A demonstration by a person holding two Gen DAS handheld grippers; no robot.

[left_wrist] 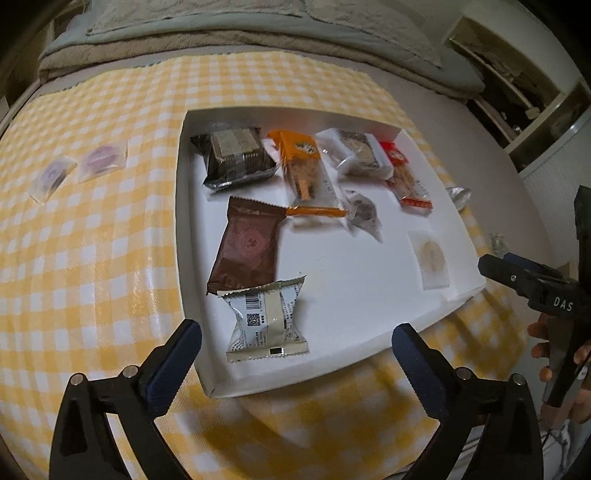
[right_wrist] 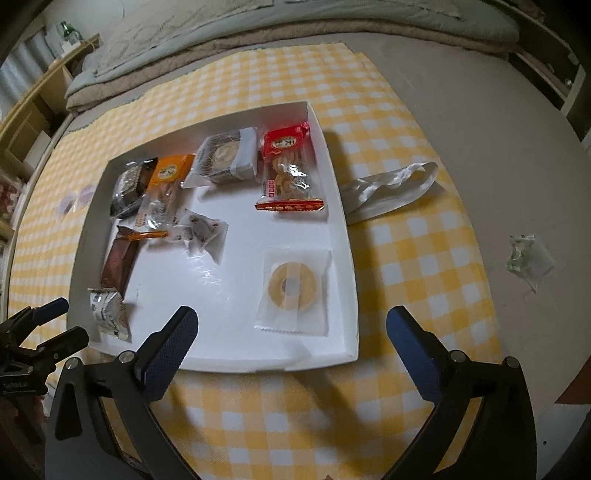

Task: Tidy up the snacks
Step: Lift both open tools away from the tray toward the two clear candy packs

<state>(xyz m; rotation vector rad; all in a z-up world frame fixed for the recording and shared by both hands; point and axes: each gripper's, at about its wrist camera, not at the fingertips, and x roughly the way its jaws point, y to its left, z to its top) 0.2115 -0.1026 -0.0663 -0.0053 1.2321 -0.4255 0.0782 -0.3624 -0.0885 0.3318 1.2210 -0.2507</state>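
Note:
A white shallow box (left_wrist: 369,295) (right_wrist: 229,332) lies on a yellow checked cloth and holds several wrapped snacks: a brown packet (left_wrist: 247,247), a silver packet (left_wrist: 266,325) (right_wrist: 109,312), an orange bar (left_wrist: 303,166), a red cookie pack (right_wrist: 290,170), a ring biscuit in clear wrap (right_wrist: 293,288). Two small purple sweets (left_wrist: 77,166) lie on the cloth left of the box. My left gripper (left_wrist: 297,358) is open and empty, just before the silver packet. My right gripper (right_wrist: 291,339) is open and empty, over the box's near edge.
A white plastic bag (right_wrist: 391,188) lies on the cloth right of the box. A small clear green wrapper (right_wrist: 524,254) lies farther right on the bare surface. Folded bedding (left_wrist: 240,33) runs along the back. Shelves (right_wrist: 33,107) stand at the left.

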